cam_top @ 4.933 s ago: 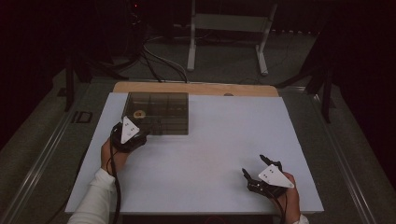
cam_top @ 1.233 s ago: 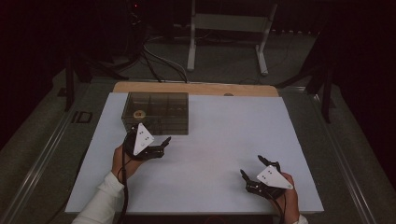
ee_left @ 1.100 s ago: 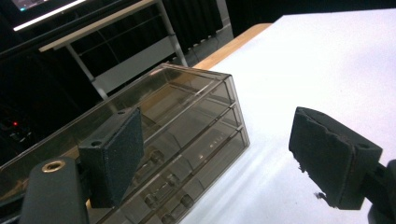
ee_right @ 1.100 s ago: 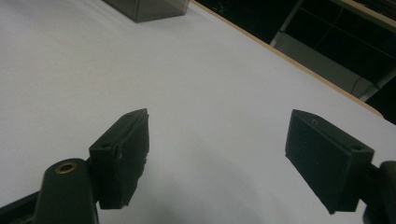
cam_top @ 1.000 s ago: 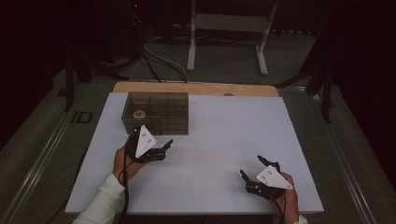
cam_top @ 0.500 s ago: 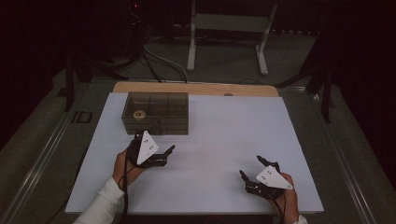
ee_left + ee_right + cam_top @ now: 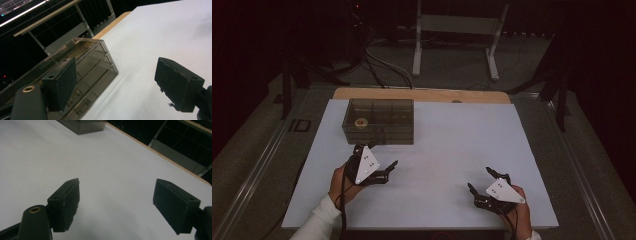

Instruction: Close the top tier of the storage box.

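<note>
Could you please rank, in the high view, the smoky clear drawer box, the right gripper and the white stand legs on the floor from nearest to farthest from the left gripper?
1. Drawer box, just beyond the left gripper.
2. Right gripper, across the table's near edge.
3. White stand legs, on the floor behind the table.

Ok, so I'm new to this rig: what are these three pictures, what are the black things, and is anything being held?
A person holds a two-jaw tool in each hand. The high view looks down on the white table: the left gripper is near a smoky clear box, the right gripper near the front edge. The other two pictures come from cameras riding on the grippers, so the black blocks are their own pads. Both sets of jaws stand open with nothing between them. The box has compartments; one holds a small round thing.
</note>
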Demonstrator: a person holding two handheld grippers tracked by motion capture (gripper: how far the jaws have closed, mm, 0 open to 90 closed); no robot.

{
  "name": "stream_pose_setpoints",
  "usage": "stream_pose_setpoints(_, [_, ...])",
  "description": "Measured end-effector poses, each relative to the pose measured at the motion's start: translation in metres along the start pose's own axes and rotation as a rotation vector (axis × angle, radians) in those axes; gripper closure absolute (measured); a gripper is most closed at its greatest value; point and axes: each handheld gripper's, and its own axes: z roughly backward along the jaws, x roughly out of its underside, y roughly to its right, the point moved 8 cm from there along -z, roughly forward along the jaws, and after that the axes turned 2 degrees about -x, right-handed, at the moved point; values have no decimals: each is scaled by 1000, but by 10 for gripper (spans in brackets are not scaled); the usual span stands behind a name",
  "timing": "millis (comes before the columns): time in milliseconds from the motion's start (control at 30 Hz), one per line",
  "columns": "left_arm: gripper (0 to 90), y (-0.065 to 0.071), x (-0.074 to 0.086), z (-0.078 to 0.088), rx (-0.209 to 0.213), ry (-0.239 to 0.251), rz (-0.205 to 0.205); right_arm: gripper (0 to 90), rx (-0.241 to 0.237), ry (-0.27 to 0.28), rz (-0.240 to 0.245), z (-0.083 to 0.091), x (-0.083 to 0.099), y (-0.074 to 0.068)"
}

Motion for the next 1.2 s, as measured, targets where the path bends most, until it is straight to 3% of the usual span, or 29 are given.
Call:
stream_pose_setpoints(633, [197, 7, 4, 14, 7, 2, -25, 209, -4, 3, 8, 0, -1, -2])
stream_pose_setpoints(1067, [197, 7, 21, 22, -2, -25, -44, 207, -4, 10, 4, 1, -3, -3])
stream_pose_setpoints(1200, [197, 6, 27, 26, 0, -28, -30, 207, -7, 11, 0, 1, -4, -4])
